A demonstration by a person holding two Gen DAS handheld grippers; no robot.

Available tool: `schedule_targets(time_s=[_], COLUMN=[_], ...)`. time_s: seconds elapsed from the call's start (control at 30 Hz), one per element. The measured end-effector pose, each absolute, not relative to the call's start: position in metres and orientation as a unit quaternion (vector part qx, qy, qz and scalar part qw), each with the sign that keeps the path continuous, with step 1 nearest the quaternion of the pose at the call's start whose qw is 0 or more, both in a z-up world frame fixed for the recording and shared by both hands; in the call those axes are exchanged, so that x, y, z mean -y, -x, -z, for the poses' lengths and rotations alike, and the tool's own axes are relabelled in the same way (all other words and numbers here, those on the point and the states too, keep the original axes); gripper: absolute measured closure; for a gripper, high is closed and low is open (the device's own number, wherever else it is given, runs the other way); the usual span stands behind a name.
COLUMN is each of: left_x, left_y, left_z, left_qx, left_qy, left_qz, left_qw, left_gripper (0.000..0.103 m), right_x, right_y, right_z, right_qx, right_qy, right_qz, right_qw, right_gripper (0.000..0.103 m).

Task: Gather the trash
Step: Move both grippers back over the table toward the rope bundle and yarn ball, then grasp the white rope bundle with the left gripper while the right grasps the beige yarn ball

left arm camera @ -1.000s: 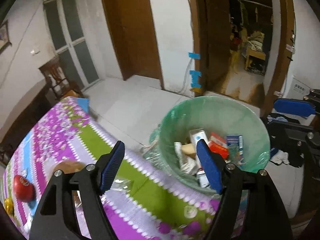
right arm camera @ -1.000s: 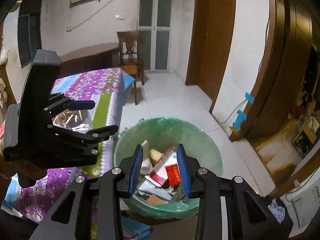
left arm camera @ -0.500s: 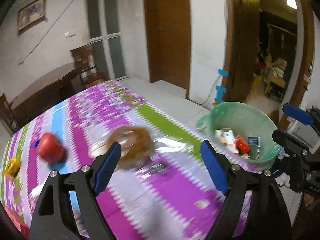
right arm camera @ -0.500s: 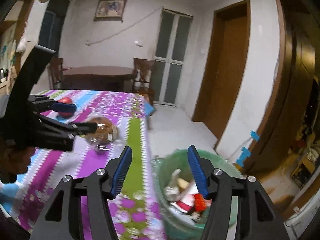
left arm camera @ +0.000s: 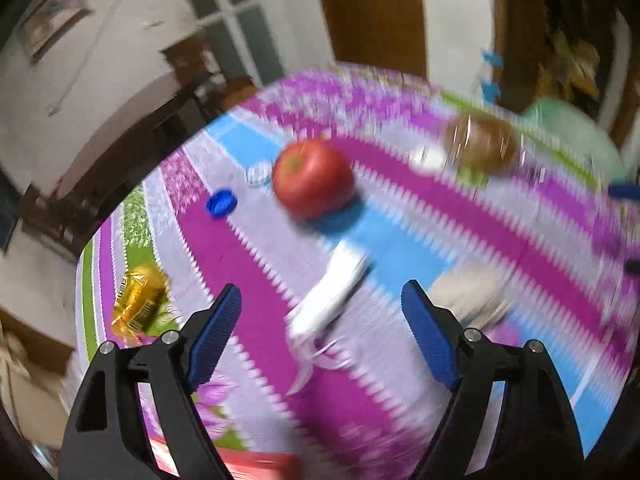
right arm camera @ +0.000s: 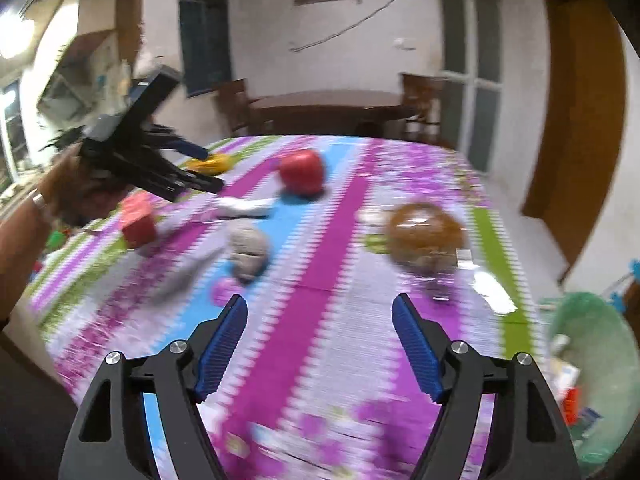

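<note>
My left gripper [left arm camera: 320, 320] hangs over the purple flowered tablecloth [left arm camera: 500, 220], its jaws wide and closing slightly with nothing between them. Just ahead of it lie a white crumpled wrapper [left arm camera: 332, 292] and a beige paper wad [left arm camera: 468, 292]; a yellow foil wrapper [left arm camera: 138, 300] lies to its left. My right gripper [right arm camera: 320, 344] is empty and its jaws are opening above the cloth, with the paper wad [right arm camera: 248, 252] ahead to the left. The green trash bin [right arm camera: 592, 380], holding several packets, stands off the table's right edge. The left gripper [right arm camera: 204, 166] shows at far left.
A red apple [left arm camera: 314, 178], a blue bottle cap [left arm camera: 221, 203] and a brown bun in a clear bag [right arm camera: 426, 236] lie on the table. A red box [right arm camera: 138, 222] stands near the person's hand [right arm camera: 76, 196]. A dark table and chairs stand behind.
Both grippers swung away from the green bin to the table. The right jaws spread from narrow to wide. The view is blurred by motion.
</note>
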State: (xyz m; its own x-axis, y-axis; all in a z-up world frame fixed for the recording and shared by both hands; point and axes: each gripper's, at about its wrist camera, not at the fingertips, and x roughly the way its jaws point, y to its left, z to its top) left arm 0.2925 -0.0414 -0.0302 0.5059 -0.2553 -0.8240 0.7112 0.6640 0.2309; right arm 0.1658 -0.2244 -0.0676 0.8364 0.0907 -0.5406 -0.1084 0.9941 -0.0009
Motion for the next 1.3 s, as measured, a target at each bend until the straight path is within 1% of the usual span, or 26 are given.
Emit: schedule_targets(time_s=[0.17, 0.27, 0.37, 0.4, 0.43, 0.47, 0.5, 0.53, 0.6, 0.7, 0.8, 0.87, 0.9, 1.03, 1.13, 1.23, 1.27, 1.3], left_x=[0.038, 0.049, 0.058, 0.056, 0.056, 0.056, 0.055, 0.056, 0.058, 0.061, 0.053, 0.040, 0.027, -0.011, -0.034, -0.044, -0.047, -0.050], left_y=[-0.309, -0.309, -0.309, -0.312, -0.314, -0.316, -0.317, -0.317, -0.315, -0.309, -0.300, -0.291, -0.281, -0.241, -0.205, -0.180, -0.176, -0.168], left_z=[0.051, 0.065, 0.079, 0.077, 0.076, 0.076, 0.076, 0.076, 0.076, 0.079, 0.068, 0.050, 0.035, 0.004, 0.000, 0.007, 0.008, 0.009], left_qx=[-0.432, -0.442, -0.445, -0.449, -0.449, -0.449, -0.449, -0.448, -0.448, -0.436, -0.418, -0.397, -0.381, -0.336, -0.317, -0.320, -0.323, -0.328], left_qy=[-0.304, -0.317, -0.347, -0.333, -0.332, -0.333, -0.333, -0.333, -0.328, -0.329, -0.299, -0.263, -0.228, -0.159, -0.132, -0.120, -0.112, -0.099], left_qz=[0.327, 0.361, 0.354, 0.359, 0.354, 0.346, 0.341, 0.341, 0.341, 0.327, 0.312, 0.300, 0.291, 0.224, 0.161, 0.123, 0.120, 0.119], left_qw=[0.784, 0.757, 0.746, 0.747, 0.750, 0.754, 0.756, 0.756, 0.758, 0.771, 0.799, 0.827, 0.848, 0.901, 0.925, 0.932, 0.932, 0.932], left_gripper=[0.041, 0.043, 0.043, 0.050, 0.054, 0.063, 0.067, 0.068, 0.077, 0.079, 0.080, 0.080, 0.080, 0.080, 0.080, 0.080, 0.080, 0.080], right_x=[0.191, 0.193, 0.201, 0.204, 0.208, 0.210, 0.210, 0.209, 0.208, 0.204, 0.202, 0.199, 0.198, 0.185, 0.175, 0.166, 0.163, 0.162], right_y=[-0.179, -0.180, -0.179, -0.178, -0.178, -0.178, -0.178, -0.178, -0.181, -0.185, -0.192, -0.198, -0.201, -0.224, -0.248, -0.272, -0.280, -0.286], right_z=[0.079, 0.085, 0.089, 0.090, 0.090, 0.089, 0.088, 0.088, 0.086, 0.083, 0.080, 0.076, 0.075, 0.071, 0.077, 0.088, 0.093, 0.096], right_qx=[-0.298, -0.312, -0.320, -0.320, -0.320, -0.320, -0.320, -0.317, -0.316, -0.312, -0.306, -0.303, -0.302, -0.308, -0.323, -0.346, -0.355, -0.362], right_qy=[0.015, 0.005, -0.011, -0.014, -0.017, -0.018, -0.018, -0.016, -0.014, -0.008, -0.003, 0.002, 0.004, 0.012, 0.013, 0.013, 0.010, 0.008], right_qz=[-0.077, -0.071, -0.060, -0.058, -0.058, -0.059, -0.060, -0.063, -0.068, -0.071, -0.068, -0.069, -0.071, -0.097, -0.105, -0.111, -0.116, -0.118], right_qw=[0.951, 0.948, 0.946, 0.945, 0.945, 0.945, 0.946, 0.946, 0.946, 0.947, 0.950, 0.951, 0.951, 0.946, 0.940, 0.931, 0.927, 0.925], right_gripper=[0.027, 0.027, 0.027, 0.027, 0.027, 0.027, 0.027, 0.027, 0.029, 0.036, 0.039, 0.039, 0.039, 0.039, 0.039, 0.039, 0.042, 0.050])
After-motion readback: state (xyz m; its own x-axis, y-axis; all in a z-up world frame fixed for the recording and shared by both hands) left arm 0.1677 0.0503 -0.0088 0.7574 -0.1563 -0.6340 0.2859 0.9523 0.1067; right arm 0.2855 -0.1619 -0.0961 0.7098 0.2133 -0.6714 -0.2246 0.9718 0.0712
